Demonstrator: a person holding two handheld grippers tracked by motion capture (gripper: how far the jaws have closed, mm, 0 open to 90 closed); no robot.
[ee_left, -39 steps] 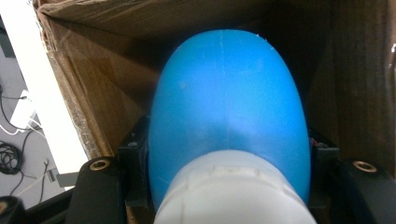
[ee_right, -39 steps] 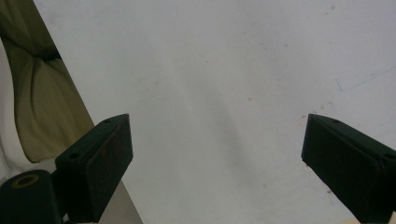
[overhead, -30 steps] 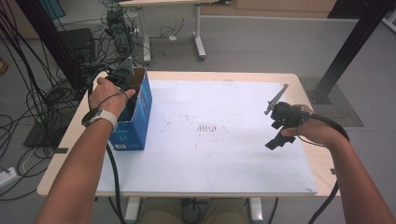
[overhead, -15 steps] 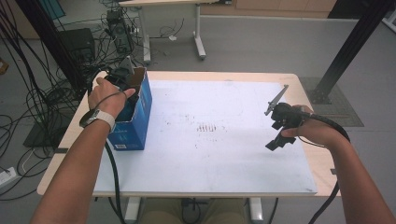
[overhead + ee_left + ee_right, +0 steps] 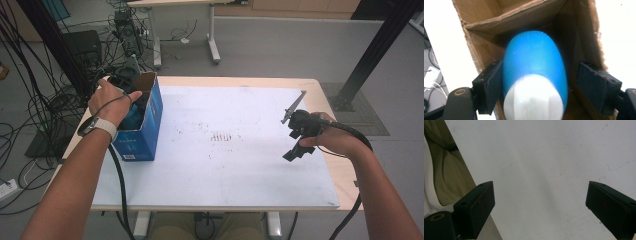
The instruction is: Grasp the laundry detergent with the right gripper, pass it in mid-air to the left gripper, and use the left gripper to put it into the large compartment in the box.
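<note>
The bottle, blue with a white cap, is lying inside the open cardboard box, which is standing near the left edge of the table. In the left gripper view it is sitting between the jaws of the left gripper: the left pad is touching its side, while the right pad is standing clear of it with a gap showing. Those jaws have just been opening, with the bottle between them. In the high view the left hand is reaching down into the box. Well apart, over the white sheet on the table's right side, the right gripper is hovering with its jaws spread wide and holding nothing.
</note>
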